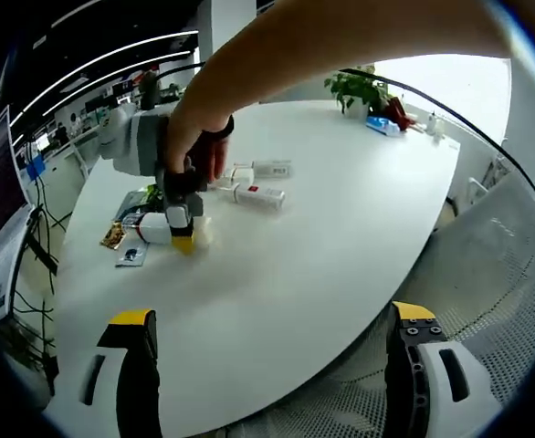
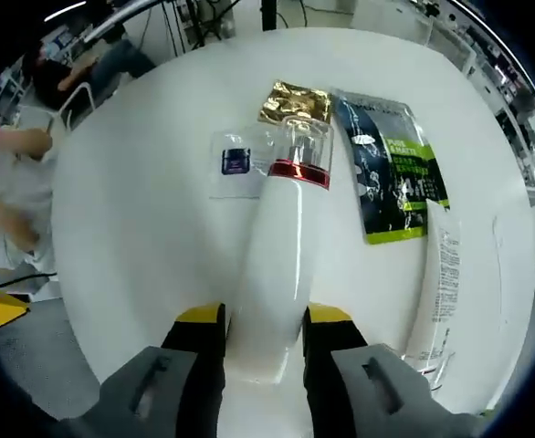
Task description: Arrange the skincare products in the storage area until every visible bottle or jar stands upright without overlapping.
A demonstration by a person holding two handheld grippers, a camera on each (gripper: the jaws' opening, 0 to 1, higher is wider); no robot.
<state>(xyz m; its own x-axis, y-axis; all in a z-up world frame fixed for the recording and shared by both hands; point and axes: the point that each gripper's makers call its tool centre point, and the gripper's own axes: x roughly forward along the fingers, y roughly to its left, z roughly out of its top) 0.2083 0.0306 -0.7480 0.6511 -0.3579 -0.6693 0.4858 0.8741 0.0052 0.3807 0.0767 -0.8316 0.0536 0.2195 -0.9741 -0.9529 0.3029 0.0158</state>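
Between my right tool's [image 2: 263,330] yellow-tipped jaws lies the white bottle [image 2: 272,265], clamped near its base and flat on the white table [image 2: 131,210], its clear cap with the red band pointing away from me. To the left of that cap lies a small clear sachet [image 2: 234,162]; beyond the cap, a gold sachet [image 2: 294,104]; to the right, a dark green packet [image 2: 391,169]; further right, a white tube [image 2: 438,283] on its side. In the left gripper view my left tool [image 1: 272,333] hangs open above the near table edge, empty. Past the bottle, two more white tubes [image 1: 258,194] lie flat. By my judgement hardly anything is done: nothing stands upright yet, and this bottle is the first to raise.
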